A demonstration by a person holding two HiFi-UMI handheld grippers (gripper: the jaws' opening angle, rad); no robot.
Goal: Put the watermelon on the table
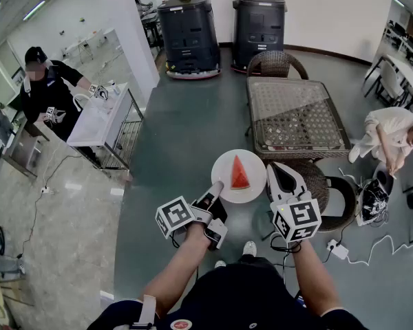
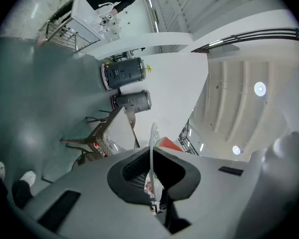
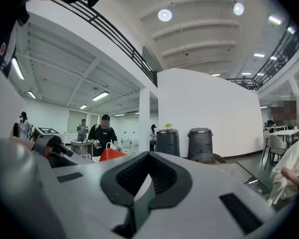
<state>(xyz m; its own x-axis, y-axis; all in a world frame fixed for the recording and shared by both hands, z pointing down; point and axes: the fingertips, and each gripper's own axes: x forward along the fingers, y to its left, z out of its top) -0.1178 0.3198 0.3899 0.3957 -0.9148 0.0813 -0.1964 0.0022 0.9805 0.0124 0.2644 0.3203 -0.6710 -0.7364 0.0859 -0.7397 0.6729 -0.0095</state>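
One watermelon [image 1: 239, 173] wedge, red flesh with a thin green rind, point toward the surface [image 1: 296, 115], lies on one white plate [image 1: 225, 163] held just short of that surface. Two tongs: the left tongs [image 1: 217, 186] pinch the plate's left rim. The right tongs [image 1: 276, 166] are pressed together, holding nothing, just beside its right rim. Two wicker chairs [image 1: 276, 63] flank the surface.

I find no legible text, brand, number or sign in any view. The cubes on the left gripper [image 1: 217, 185] and right gripper [image 1: 283, 170] carry square black-and-white code patterns only. Print on the dark machines [image 1: 188, 33] is too small to read.
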